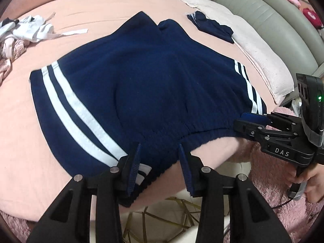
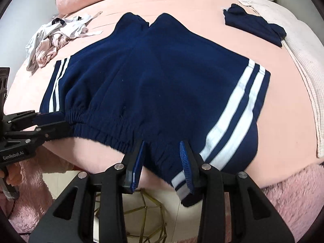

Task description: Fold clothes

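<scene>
Navy shorts with white side stripes lie flat on the pink bed, their waistband at the near edge. My left gripper is shut on the waistband near its left corner, and that corner droops over the bed edge. It shows from the side in the right wrist view. My right gripper is shut on the waistband near the right corner, whose striped end hangs below one finger. It shows in the left wrist view at the right, held by a hand.
A folded navy garment lies at the far right beside a cream blanket. A heap of white and pink clothes sits far left. Below the bed edge are a gold wire stool and fuzzy pink fabric.
</scene>
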`<state>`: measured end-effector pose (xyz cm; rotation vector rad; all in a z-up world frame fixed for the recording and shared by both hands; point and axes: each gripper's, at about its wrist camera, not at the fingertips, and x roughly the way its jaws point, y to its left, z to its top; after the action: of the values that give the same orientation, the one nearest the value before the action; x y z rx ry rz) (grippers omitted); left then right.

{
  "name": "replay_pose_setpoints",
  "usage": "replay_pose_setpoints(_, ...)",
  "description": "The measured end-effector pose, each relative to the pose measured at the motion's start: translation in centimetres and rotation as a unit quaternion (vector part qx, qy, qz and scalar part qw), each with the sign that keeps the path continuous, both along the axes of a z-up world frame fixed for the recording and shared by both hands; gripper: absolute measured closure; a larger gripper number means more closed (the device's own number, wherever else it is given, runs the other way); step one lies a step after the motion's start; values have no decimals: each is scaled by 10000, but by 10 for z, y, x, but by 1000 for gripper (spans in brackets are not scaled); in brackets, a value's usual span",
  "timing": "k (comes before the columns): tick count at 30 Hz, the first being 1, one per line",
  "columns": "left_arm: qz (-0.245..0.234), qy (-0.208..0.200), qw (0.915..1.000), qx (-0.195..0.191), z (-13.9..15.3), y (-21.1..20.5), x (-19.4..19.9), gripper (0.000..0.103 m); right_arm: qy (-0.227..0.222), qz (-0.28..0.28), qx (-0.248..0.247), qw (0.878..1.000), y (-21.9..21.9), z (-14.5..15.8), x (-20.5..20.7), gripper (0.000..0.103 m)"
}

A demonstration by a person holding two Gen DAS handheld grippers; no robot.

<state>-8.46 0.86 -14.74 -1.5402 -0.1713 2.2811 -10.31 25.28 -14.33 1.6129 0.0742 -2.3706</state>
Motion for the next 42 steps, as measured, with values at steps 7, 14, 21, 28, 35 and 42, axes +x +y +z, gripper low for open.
replay_pose_setpoints(7, 76, 310, 9992, 238, 25, 2, -16, 63, 207, -330, -815, 9959, 30, 30, -5, 65)
replay_pose_setpoints(14, -56, 90, 9999, -101, 8, 18, -34, 63, -13, -802, -445, 9958, 59, 5, -46, 69)
replay_pose_setpoints(21, -197, 231, 9995, 37, 19, 29, -43, 63, 274, -865, -1021, 9906, 88, 28, -42, 67)
replay_pose_setpoints(28, -322, 449, 9982, 240, 32, 65, -97, 63, 357, -1018, -887, 9902, 88, 30, -60, 64)
replay_pose_setpoints(35, -211, 335, 9986, 341, 23, 85, -170, 64, 417, -963, -318, 9940, 100, 28, -113, 63)
replay_pose_setpoints(42, 494, -83, 9986, 180, -4, 57, -223, 73, 321, -1094, -151, 9934, 107, -3, -128, 66)
